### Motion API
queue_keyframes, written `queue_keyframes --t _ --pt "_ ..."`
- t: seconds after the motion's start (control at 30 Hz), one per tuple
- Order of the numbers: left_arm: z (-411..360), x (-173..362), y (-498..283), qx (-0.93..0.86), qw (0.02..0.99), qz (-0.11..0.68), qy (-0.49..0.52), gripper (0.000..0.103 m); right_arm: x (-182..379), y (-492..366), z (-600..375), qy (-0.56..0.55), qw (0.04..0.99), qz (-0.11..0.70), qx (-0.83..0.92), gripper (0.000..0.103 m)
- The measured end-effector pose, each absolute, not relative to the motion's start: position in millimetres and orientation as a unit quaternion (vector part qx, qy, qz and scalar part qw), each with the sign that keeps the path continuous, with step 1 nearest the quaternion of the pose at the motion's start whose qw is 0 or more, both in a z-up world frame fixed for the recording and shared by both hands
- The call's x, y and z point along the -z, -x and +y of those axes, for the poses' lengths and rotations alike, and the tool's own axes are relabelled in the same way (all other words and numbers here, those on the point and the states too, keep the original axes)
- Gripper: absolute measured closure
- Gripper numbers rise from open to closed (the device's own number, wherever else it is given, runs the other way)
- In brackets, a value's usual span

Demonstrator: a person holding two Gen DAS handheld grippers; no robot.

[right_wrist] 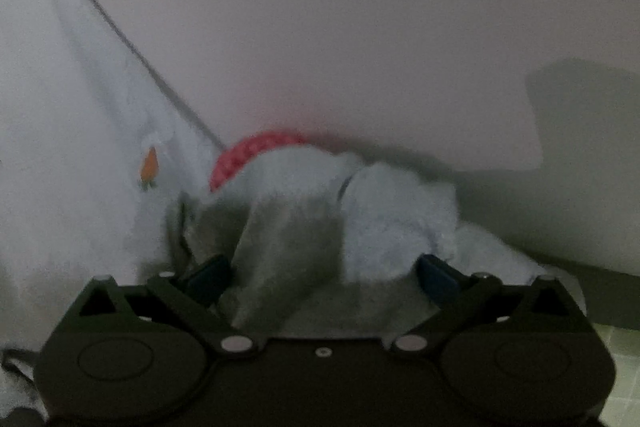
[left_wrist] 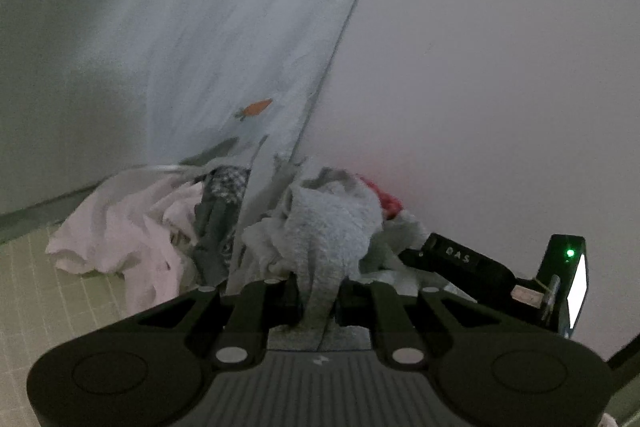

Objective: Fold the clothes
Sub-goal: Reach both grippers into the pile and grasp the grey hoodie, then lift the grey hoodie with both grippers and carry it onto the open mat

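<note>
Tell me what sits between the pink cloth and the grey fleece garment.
In the left wrist view, a dark grey checked garment lies between the pink cloth and the grey fleece garment.

Dim white wall (left_wrist: 500, 67), green-tiled floor (left_wrist: 60, 307)

We count two grippers — the left gripper (left_wrist: 318, 301) and the right gripper (right_wrist: 320, 279). In the pile of clothes we make out one grey fleecy garment (left_wrist: 332, 223), one white garment (left_wrist: 116, 227), one dark patterned piece (left_wrist: 224, 187) and one red piece (right_wrist: 256, 151) — others may lie hidden. One pale cloth (left_wrist: 224, 39) carries one carrot motif (left_wrist: 256, 107).
</note>
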State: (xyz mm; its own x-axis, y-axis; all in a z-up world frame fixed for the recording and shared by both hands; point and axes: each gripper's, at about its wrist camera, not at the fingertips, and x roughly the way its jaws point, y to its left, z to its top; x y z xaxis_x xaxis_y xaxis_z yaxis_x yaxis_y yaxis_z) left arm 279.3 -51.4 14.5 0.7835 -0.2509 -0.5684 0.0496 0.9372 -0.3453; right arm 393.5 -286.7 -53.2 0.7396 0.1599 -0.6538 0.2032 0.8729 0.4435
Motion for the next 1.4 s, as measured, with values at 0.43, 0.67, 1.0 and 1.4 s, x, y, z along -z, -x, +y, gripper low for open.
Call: queue_keyframes --t 0.43,0.67,1.0,1.4 --pt "-54 -24 -284 0.087 0.940 0.298 0.140 0.089 -5 -344 -279 -0.154 0.955 0.252 0.016 0.096" --pt "-48 -59 -260 0.090 0.950 0.253 0.159 0.089 -62 -305 -298 -0.182 0.973 0.139 -0.037 0.097" --pt "-18 -137 -178 0.077 0.969 0.135 0.195 0.089 -172 -207 -274 -0.170 0.976 -0.013 -0.136 0.097" --pt "71 -198 -18 -0.013 0.975 0.026 0.222 0.089 -209 -107 -179 -0.176 0.948 -0.032 -0.262 0.097"
